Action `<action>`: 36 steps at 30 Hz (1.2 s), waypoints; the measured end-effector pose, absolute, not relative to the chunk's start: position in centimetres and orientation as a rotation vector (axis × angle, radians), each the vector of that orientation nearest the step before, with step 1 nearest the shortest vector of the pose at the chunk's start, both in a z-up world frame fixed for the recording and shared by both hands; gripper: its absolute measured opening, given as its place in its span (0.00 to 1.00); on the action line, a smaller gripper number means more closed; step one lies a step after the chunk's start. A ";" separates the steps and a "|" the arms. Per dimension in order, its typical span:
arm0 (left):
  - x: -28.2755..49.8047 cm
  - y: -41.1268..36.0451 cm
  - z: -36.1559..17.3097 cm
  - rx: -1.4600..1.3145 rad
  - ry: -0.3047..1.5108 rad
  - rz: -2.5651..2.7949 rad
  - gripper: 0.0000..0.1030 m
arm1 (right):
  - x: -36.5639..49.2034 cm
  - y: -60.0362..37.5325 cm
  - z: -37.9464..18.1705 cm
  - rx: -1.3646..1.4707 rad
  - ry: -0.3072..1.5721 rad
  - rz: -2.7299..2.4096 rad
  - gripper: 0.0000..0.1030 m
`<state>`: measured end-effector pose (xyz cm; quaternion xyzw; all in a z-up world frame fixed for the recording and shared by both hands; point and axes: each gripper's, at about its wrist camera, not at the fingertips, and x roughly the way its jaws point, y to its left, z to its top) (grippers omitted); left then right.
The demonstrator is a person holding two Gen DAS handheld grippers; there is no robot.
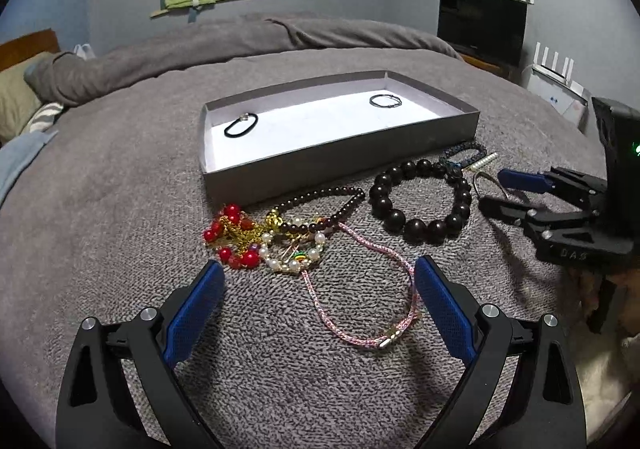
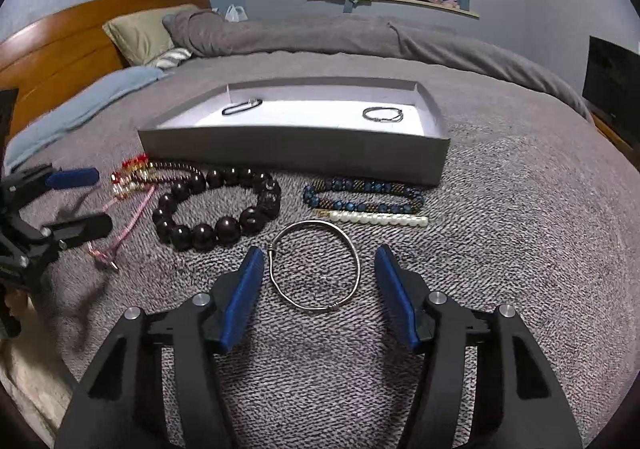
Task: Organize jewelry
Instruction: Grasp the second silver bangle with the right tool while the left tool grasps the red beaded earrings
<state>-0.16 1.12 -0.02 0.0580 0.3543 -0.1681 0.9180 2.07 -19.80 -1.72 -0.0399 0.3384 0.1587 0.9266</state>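
Note:
A grey tray (image 1: 280, 169) (image 2: 296, 155) lies on the bed with a black loop (image 1: 241, 124) and a thin dark bracelet (image 1: 385, 100) inside. In front lie a tangle of red, gold and pearl beads (image 1: 256, 241), a dark large-bead bracelet (image 1: 420, 201) (image 2: 216, 209), a pink cord (image 1: 360, 289), a blue beaded bracelet (image 2: 362, 195), a pearl strand (image 2: 376, 218) and a silver bangle (image 2: 316, 267). My left gripper (image 1: 320, 277) is open over the pink cord. My right gripper (image 2: 320, 261) is open around the silver bangle.
The grey blanket (image 2: 500, 209) covers the bed. A wooden headboard (image 2: 60, 45) and pillows (image 2: 140, 31) lie at the far left. A black screen (image 1: 480, 25) stands at the far right. A shelf (image 1: 236, 1) with clothes is on the back wall.

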 end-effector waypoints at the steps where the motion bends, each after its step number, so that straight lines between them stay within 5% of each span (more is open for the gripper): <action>1: -0.1 1.2 0.0 0.114 0.733 -0.350 0.92 | 2.1 -19.6 -1.8 -0.092 0.695 0.322 0.57; 7: -0.2 1.3 0.0 0.099 0.731 -0.363 0.92 | 2.0 -19.4 -1.7 -0.097 0.688 0.328 0.46; 30: 1.8 5.4 0.7 -0.004 0.721 -0.235 0.87 | 2.2 -20.5 -1.3 -0.052 0.687 0.328 0.46; 36: 4.1 6.2 1.4 -0.022 0.747 -0.214 0.52 | 2.2 -20.4 -1.4 -0.055 0.689 0.328 0.46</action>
